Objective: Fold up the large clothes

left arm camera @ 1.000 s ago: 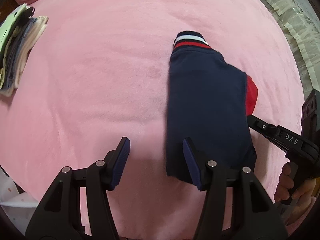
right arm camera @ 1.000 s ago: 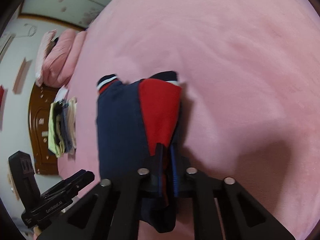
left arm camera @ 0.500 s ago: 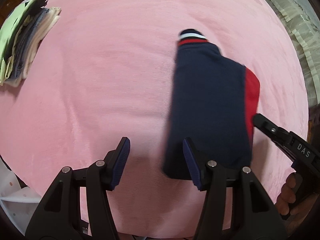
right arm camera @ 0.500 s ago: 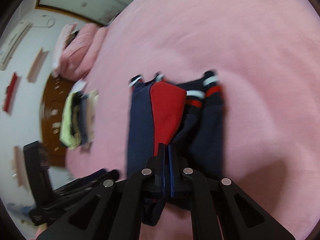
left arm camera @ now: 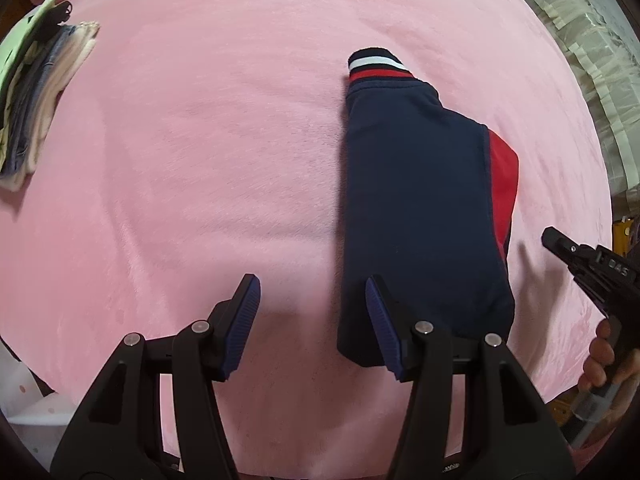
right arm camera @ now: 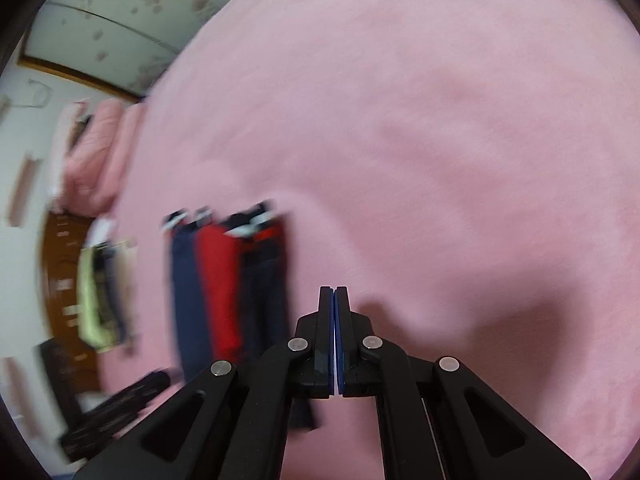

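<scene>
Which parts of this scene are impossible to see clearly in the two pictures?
- Folded navy and red garment: its near edge is hidden behind the left tool in the left wrist view; in the right wrist view motion blur smears its stripes.
- Stack of folded clothes: cut by the left edge of the left wrist view.
- Right tool: only its tip and part of the hand show in the left wrist view.

Garment [left arm camera: 416,208]: navy, red panel, white-and-red striped cuff. Blanket [left arm camera: 200,160]: pink. Folded stack [left arm camera: 36,92]: green, blue, cream.
</scene>
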The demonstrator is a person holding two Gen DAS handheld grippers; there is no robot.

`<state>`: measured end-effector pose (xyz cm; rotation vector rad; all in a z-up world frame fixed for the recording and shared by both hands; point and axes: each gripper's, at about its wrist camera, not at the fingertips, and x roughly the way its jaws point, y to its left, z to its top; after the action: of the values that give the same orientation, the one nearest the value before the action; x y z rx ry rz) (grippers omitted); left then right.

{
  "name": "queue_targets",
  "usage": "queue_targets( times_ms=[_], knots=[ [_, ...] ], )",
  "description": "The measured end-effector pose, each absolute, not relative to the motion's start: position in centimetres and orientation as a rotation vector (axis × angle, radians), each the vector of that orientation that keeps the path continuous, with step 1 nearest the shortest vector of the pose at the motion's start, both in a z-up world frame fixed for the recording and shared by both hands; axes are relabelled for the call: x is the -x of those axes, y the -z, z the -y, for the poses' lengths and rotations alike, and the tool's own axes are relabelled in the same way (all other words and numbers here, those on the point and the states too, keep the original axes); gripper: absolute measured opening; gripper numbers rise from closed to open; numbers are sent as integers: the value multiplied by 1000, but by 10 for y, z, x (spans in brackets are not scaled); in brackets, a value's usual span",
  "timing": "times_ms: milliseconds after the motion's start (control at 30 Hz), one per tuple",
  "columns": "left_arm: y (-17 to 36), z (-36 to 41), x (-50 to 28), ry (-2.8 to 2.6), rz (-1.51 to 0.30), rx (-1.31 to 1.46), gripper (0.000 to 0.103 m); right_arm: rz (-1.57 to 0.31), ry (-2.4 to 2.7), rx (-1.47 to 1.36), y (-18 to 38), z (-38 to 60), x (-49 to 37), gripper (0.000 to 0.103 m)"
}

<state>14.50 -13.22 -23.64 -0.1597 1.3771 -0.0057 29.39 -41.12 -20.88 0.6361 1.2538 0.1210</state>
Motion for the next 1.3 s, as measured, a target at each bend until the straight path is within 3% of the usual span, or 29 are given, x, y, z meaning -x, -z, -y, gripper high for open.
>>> queue_targets(
  times_ms=[67,133,167,300,600,700,867,1000,1133,1300],
  knots=[
    [237,132,-148,12,-1376,158,52,-1278,-192,-673,211,399,-296,5],
    [235,133,-150,20,-1373,148,52,-1296,-254,-688,214,382,-299,23],
    [234,133,-150,22,-1371,141,52,-1302,-273,-697,216,375,-300,26],
    [234,133,-151,26,-1377,130,52,-1330,-295,-685,226,348,-306,37],
    [237,129,-152,12,-1381,146,52,-1355,-208,-560,232,322,-329,42],
    [240,129,-152,20,-1388,150,52,-1330,-166,-533,226,330,-330,61],
    [245,129,-153,-10,-1396,160,52,-1339,-231,-537,229,321,-329,58],
    [244,128,-155,-29,-1392,158,52,-1205,-218,-418,212,302,-322,10],
    [237,131,-155,3,-1376,168,52,-1040,-210,-416,181,302,-310,8],
    [236,142,-159,54,-1371,150,52,-1113,-64,-402,194,328,-310,9]
  ],
)
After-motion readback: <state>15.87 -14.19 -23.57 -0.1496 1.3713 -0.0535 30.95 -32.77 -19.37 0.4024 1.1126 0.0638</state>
